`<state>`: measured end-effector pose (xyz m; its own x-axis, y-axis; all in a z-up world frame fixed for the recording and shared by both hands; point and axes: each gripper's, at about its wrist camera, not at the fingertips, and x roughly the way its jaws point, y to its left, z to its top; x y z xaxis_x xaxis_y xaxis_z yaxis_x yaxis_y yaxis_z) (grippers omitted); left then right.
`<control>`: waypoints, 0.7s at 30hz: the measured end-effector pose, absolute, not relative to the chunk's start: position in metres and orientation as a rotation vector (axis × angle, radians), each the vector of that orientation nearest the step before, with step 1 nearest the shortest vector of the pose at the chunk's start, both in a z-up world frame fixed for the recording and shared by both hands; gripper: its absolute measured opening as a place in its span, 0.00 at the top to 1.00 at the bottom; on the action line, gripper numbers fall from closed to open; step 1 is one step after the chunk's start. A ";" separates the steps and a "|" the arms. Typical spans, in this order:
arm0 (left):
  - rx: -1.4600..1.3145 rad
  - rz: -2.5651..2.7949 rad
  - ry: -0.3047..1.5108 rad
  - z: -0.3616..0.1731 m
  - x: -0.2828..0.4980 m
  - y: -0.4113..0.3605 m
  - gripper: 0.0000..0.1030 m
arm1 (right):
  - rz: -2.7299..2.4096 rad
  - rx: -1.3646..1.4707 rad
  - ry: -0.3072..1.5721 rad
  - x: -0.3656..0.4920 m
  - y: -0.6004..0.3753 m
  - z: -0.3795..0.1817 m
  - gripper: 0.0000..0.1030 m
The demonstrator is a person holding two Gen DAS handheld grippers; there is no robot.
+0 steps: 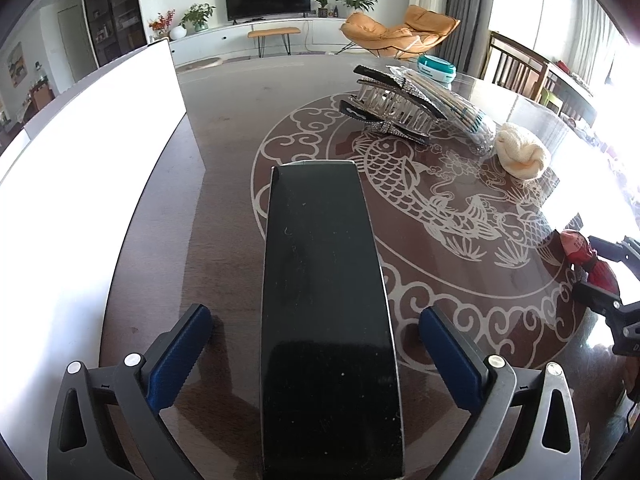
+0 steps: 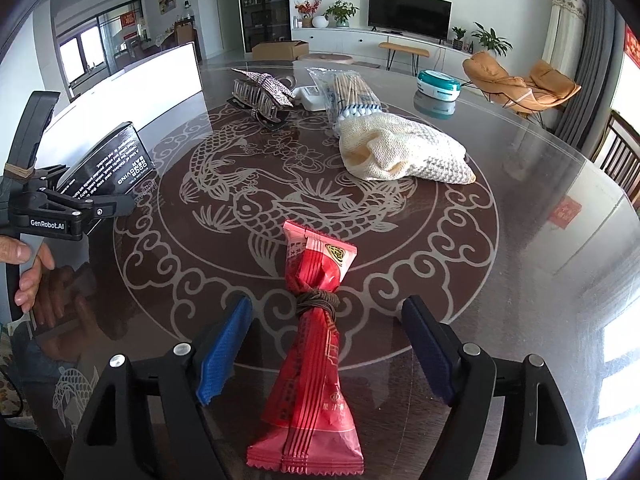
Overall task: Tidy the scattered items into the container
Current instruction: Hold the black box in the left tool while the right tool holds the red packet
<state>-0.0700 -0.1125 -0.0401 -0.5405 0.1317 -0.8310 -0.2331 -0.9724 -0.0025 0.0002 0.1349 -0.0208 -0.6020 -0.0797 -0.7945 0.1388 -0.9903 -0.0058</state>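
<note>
Both grippers stand spread: the left gripper (image 1: 316,356) straddles the black box (image 1: 328,320) near the white container (image 1: 92,152) at the table's left edge; the right gripper (image 2: 326,350) brackets the red packet (image 2: 316,344) — neither pinched. Closing on the slick wrapper off-centre could squirt it aside.

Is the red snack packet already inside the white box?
No, the red snack packet lies on the glass table between the open right gripper, away from the white container.
</note>
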 end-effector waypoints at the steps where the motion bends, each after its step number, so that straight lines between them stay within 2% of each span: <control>1: -1.379 2.562 0.174 -0.040 -0.069 -0.114 0.00 | -2.707 1.338 0.098 0.000 0.135 -0.021 0.22; 6: -1.528 2.490 0.179 -0.036 -0.075 -0.121 0.00 | -2.707 1.338 0.097 0.001 0.135 -0.021 0.22; 13: -1.522 2.462 0.188 -0.027 -0.081 -0.114 0.00 | -2.694 1.337 0.095 0.001 0.135 -0.021 0.19; 16: -1.508 2.448 0.181 -0.022 -0.086 -0.110 0.20 | -2.641 1.379 0.119 -0.003 0.136 -0.019 0.19; 18: -1.525 2.426 0.158 -0.023 -0.091 -0.109 0.44 | -2.586 1.424 0.134 -0.008 0.137 -0.017 0.19; 19: -1.525 2.428 0.156 -0.024 -0.092 -0.108 0.46 | -2.561 1.447 0.129 -0.011 0.137 -0.016 0.20; 21: -1.518 2.427 0.158 -0.024 -0.092 -0.106 0.67 | -2.513 1.487 0.115 -0.017 0.138 -0.012 0.20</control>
